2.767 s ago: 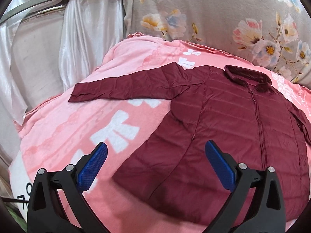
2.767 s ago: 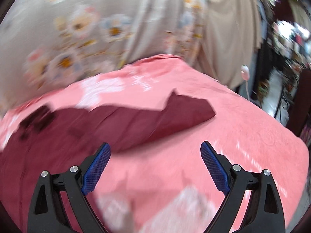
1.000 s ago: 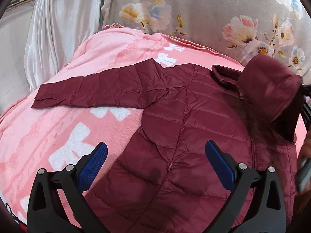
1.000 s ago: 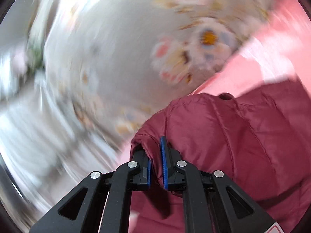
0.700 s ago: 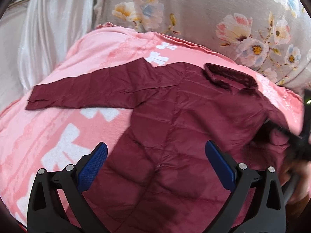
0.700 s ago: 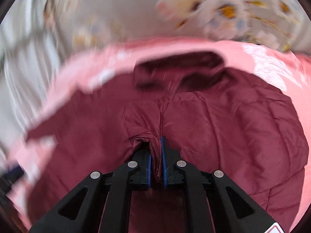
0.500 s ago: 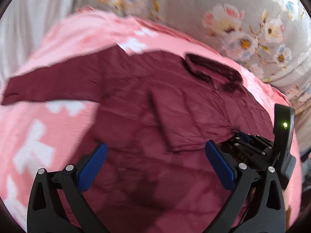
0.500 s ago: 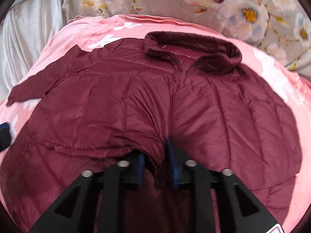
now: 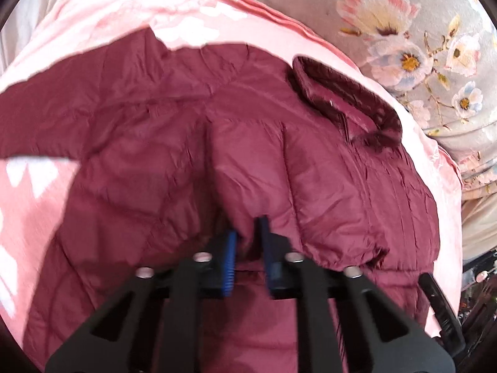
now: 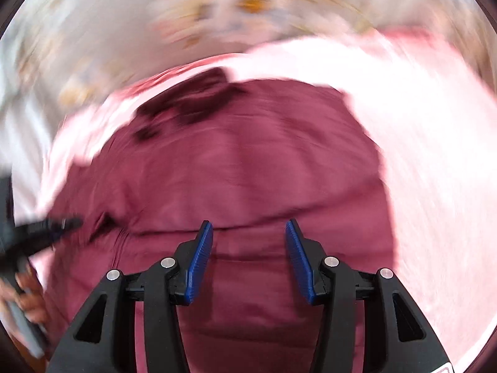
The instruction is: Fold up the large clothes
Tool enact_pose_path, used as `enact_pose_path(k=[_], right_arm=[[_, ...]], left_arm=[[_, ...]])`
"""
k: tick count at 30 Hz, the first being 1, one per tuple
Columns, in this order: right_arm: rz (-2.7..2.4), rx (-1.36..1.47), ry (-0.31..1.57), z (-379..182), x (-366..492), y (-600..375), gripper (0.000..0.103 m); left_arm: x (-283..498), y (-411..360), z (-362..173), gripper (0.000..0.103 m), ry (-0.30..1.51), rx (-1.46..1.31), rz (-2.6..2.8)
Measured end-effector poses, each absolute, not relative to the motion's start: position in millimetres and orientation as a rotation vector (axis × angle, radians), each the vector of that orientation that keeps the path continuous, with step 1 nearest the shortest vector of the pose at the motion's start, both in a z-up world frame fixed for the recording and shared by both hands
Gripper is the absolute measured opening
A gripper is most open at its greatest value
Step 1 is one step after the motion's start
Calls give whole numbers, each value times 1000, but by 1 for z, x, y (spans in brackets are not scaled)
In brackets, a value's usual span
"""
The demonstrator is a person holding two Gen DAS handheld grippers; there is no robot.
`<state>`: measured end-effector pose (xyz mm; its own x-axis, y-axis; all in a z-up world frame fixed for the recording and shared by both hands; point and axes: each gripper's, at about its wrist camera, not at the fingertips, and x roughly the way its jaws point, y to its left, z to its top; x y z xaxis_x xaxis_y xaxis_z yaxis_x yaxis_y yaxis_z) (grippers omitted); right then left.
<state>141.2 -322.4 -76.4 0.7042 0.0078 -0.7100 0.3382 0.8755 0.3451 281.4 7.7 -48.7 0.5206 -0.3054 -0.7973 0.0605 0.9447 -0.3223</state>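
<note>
Jacket [image 9: 326,186] flat on pink blanket [image 9: 102,9], collar [image 9: 344,99] far end — left gripper [image 9: 247,233] just pinched folded sleeve, right gripper [image 10: 248,242] just opened, empty.

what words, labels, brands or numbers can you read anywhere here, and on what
None can be read.
The maroon jacket shows no label or brand.
The pink blanket bears only white shapes, no letters.
The flowered cloth has only flowers.
A red mark at the right wrist view's bottom edge is cut off, unreadable.
</note>
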Motion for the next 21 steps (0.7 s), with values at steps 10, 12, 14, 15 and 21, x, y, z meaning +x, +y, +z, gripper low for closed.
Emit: enact_pose_path(k=[10, 12, 14, 15, 21], right_arm=[[-209, 853, 642, -97, 152, -403, 46], [-222, 922, 608, -101, 155, -416, 35], [-254, 960, 556, -98, 154, -427, 8], [-261, 968, 524, -93, 152, -431, 4], [-393, 737, 509, -77, 144, -409, 1]], left_arm=[[300, 7, -29, 1, 896, -130, -111], [304, 2, -33, 1, 894, -93, -90], [307, 1, -38, 1, 900, -80, -80], [307, 1, -39, 1, 903, -79, -78], [308, -6, -65, 1, 921, -24, -54]])
